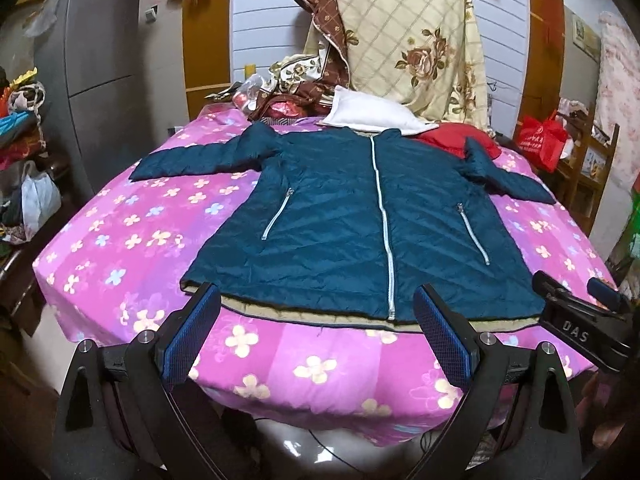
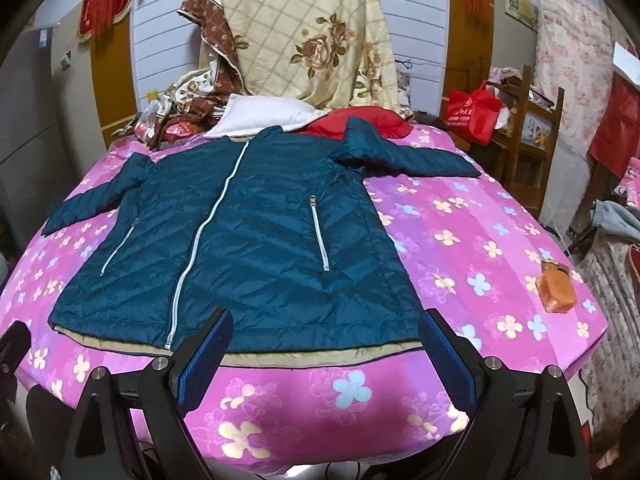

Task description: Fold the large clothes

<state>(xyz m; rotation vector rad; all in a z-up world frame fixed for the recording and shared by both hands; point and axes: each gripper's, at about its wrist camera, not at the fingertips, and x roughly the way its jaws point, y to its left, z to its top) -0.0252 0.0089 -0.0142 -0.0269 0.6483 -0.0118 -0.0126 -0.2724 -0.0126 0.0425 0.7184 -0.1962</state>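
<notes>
Left wrist view: off to the left of the jaws stands a grey refrigerator [image 1: 100,40], with a heap of clothes and a white bag [image 1: 38,196] below it at the bed's side. The left gripper [image 1: 318,336] holds its jaws wide apart with nothing between them, and their blue pads [image 1: 192,336] hang over the near edge of the bed [image 1: 120,248], which wears a pink flowered cover. Straight ahead of the jaws the teal jacket [image 1: 340,216] lies flat, front up and zipped, sleeves spread to both sides, its hem with a tan lining strip just beyond the pad tips. Past the collar sit a white pillow [image 1: 368,114], a red cushion [image 1: 456,140] and a draped floral quilt [image 1: 404,40], all crowding the far end of the bed. To the right of the jaws the other tool pokes in over the hem's corner.

Right wrist view: the right gripper [image 2: 326,346] is likewise spread wide and holds nothing, its pads near the right half of the hem. To the right of the jaws a small orange pouch [image 2: 556,288] lies alone on the cover, well apart from the jacket. Farther right stand a red bag [image 2: 474,110] and a wooden chair [image 2: 532,140] beside the bed.
</notes>
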